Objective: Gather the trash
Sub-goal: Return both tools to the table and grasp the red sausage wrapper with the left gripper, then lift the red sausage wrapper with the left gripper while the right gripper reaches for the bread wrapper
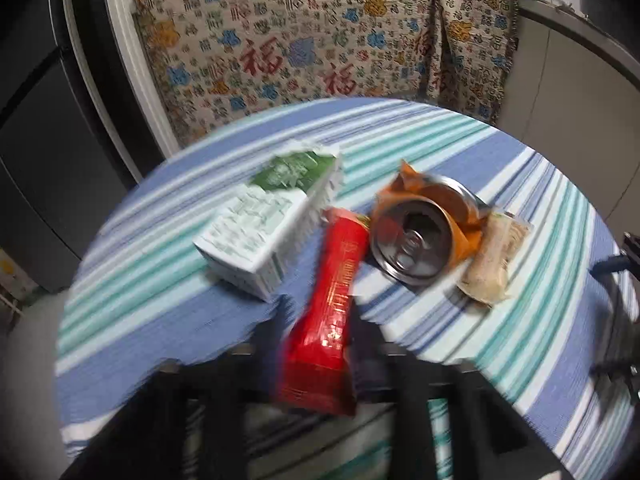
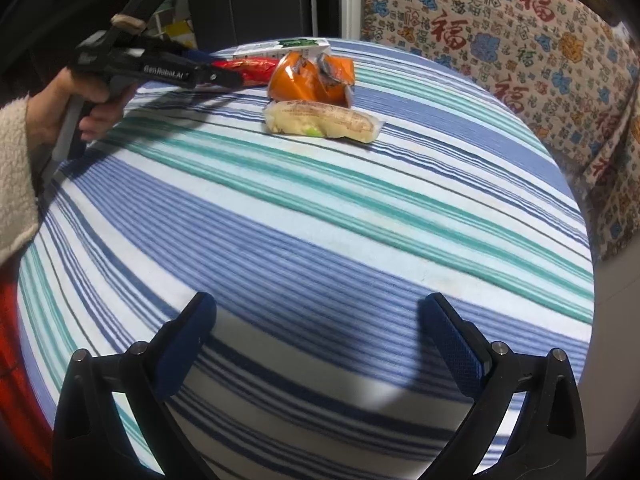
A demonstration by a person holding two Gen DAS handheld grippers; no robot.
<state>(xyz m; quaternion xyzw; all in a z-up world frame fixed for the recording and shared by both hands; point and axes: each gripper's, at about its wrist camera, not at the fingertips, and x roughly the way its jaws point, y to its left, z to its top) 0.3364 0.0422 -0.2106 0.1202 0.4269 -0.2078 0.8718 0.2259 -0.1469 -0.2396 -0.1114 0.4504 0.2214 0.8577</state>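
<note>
Striped tablecloth, patterned throw draped behind, dark cabinet

A: What text can be read here?

B: On the patterned cloth behind the table, the big red character "福" is printed many times, and the same sign appears smaller in dark ink.

A: Any brand?

B: Yes. On the side of the left gripper, white letters say "GenRobot.AI".

A: And the packages?

B: The red wrapper carries gold characters, but they are too blurred to read. The carton print is also unreadable.
</note>
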